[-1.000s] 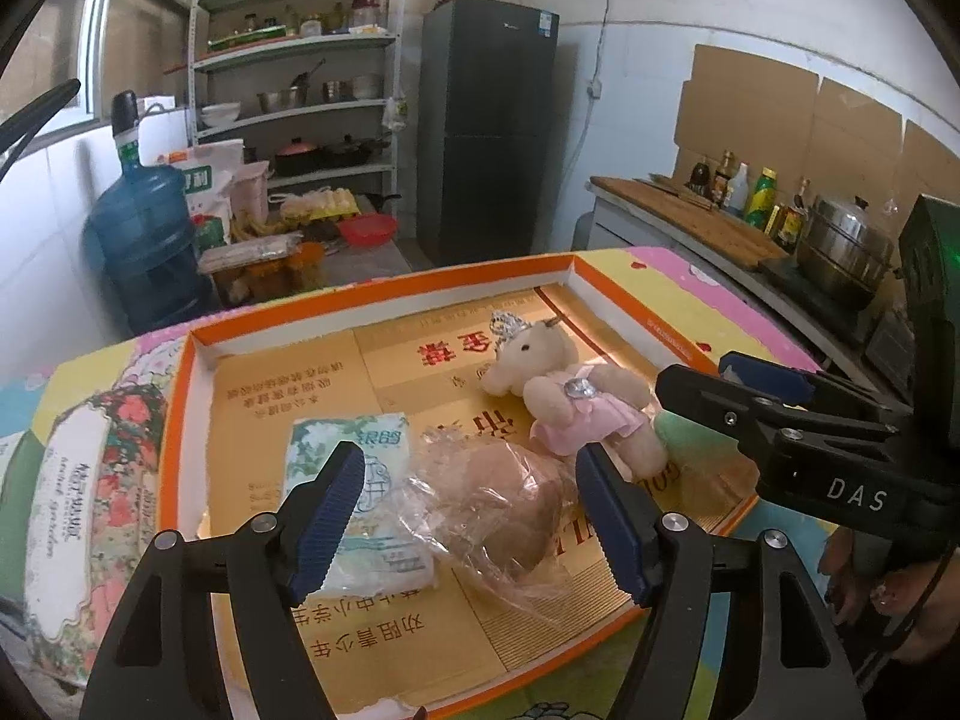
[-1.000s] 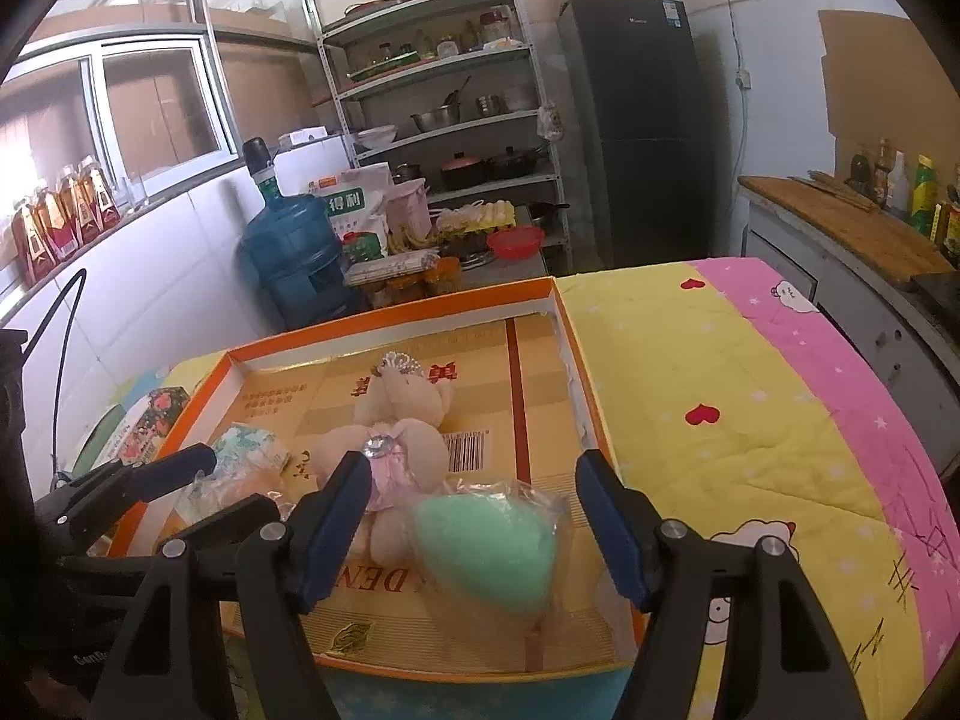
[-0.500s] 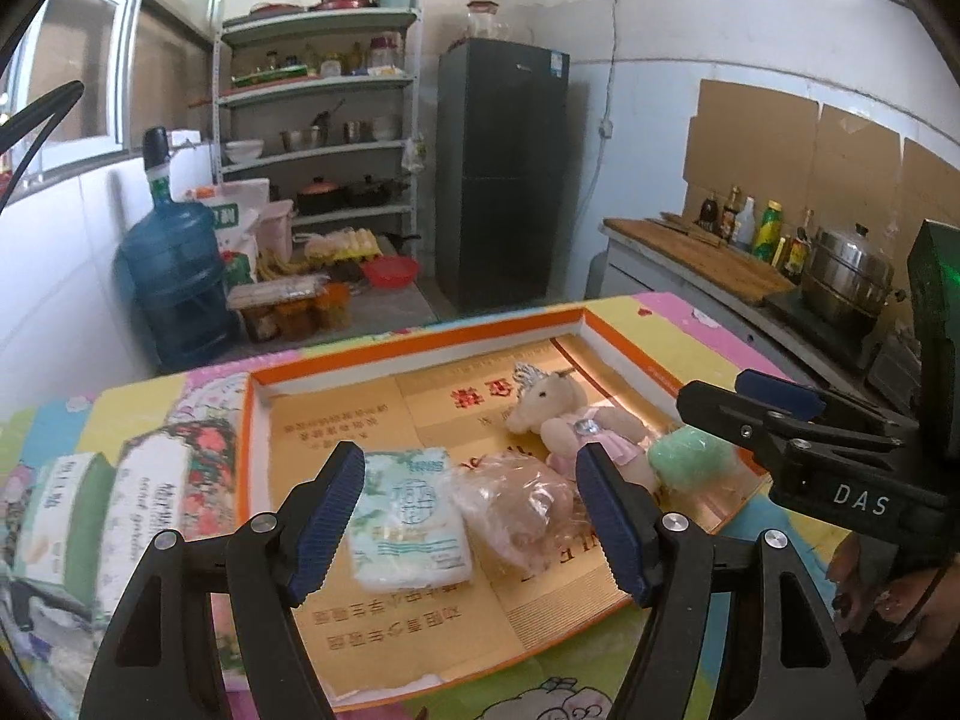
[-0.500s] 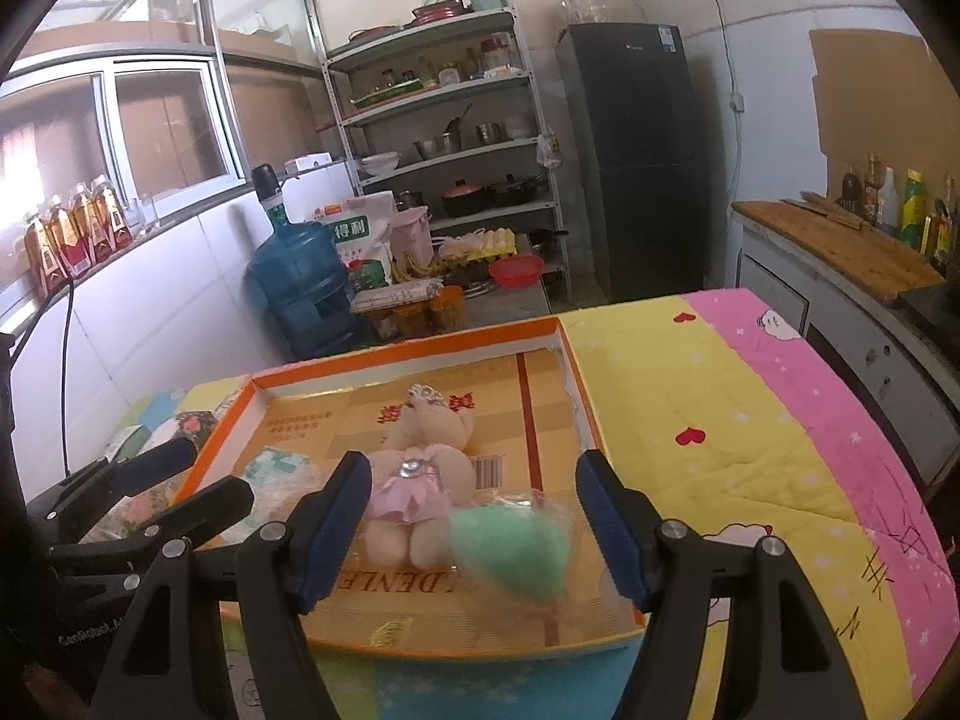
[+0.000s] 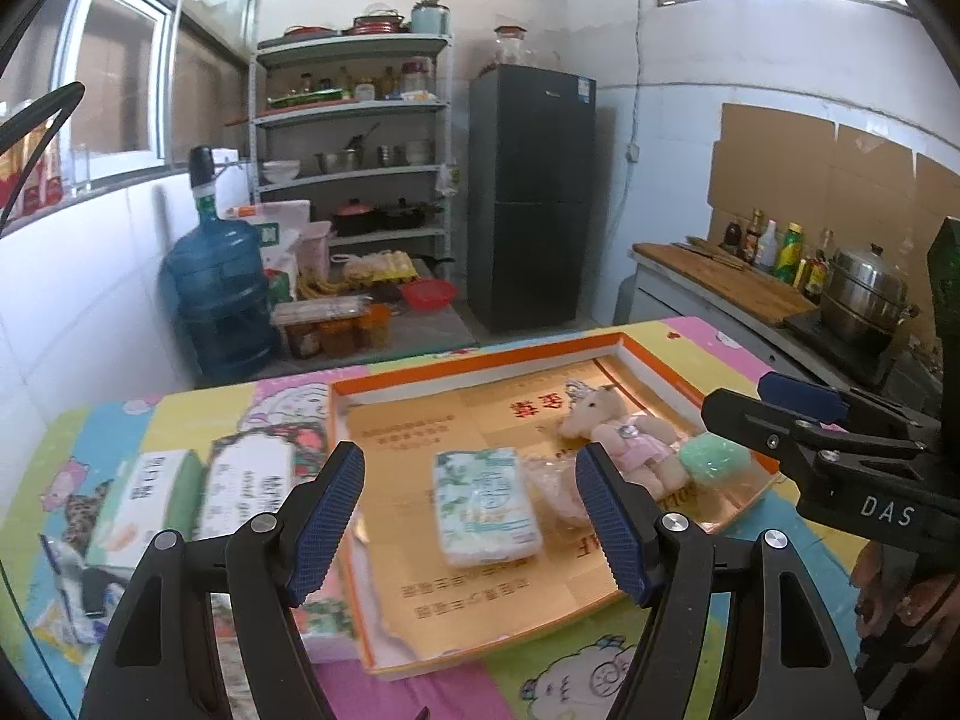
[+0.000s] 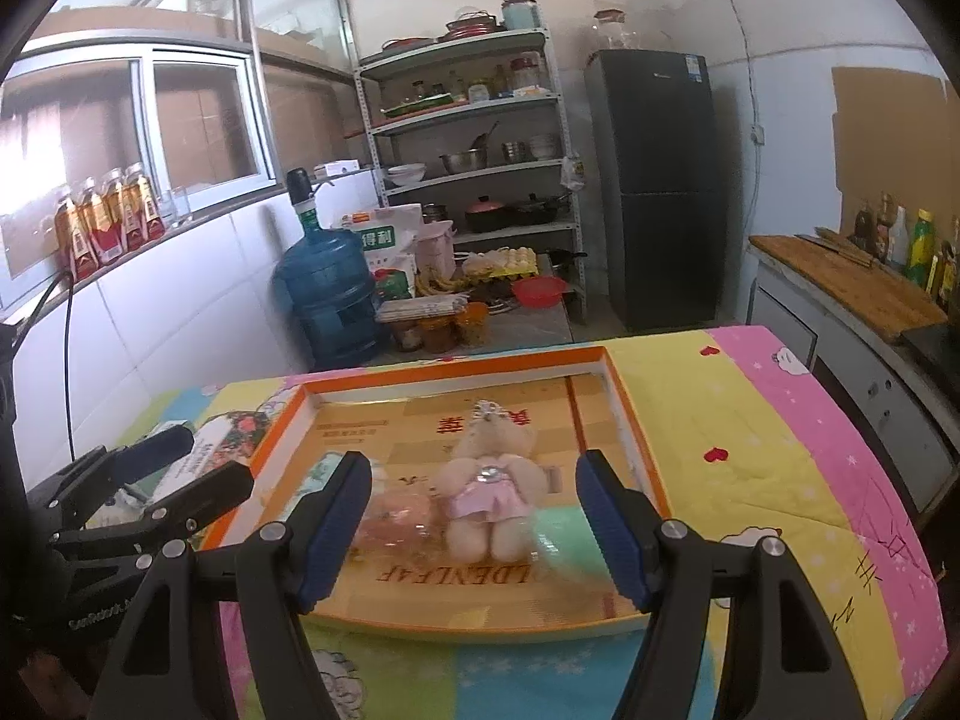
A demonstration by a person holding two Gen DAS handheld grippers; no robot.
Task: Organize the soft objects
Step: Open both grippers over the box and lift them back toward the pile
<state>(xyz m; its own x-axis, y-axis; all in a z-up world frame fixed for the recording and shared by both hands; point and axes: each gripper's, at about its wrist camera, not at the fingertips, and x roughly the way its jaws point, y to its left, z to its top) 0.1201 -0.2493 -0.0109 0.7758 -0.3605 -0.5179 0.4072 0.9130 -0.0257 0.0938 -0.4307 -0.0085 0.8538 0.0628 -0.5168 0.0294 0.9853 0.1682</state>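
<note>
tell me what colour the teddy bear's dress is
Pink, with a small silver gem at the neck. The teddy bear shows it best in the right wrist view.

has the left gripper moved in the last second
Yes. The left gripper has pulled back and leftward from the orange tray; the tray looks smaller and tissue boxes now show.

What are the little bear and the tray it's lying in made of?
Bear: beige plush, judging by its fuzzy nap, with a pink dress that looks like fabric. Tray: seemingly printed cardboard, given its thin orange-edged walls and a flat tan floor with creases and lettering.
</note>
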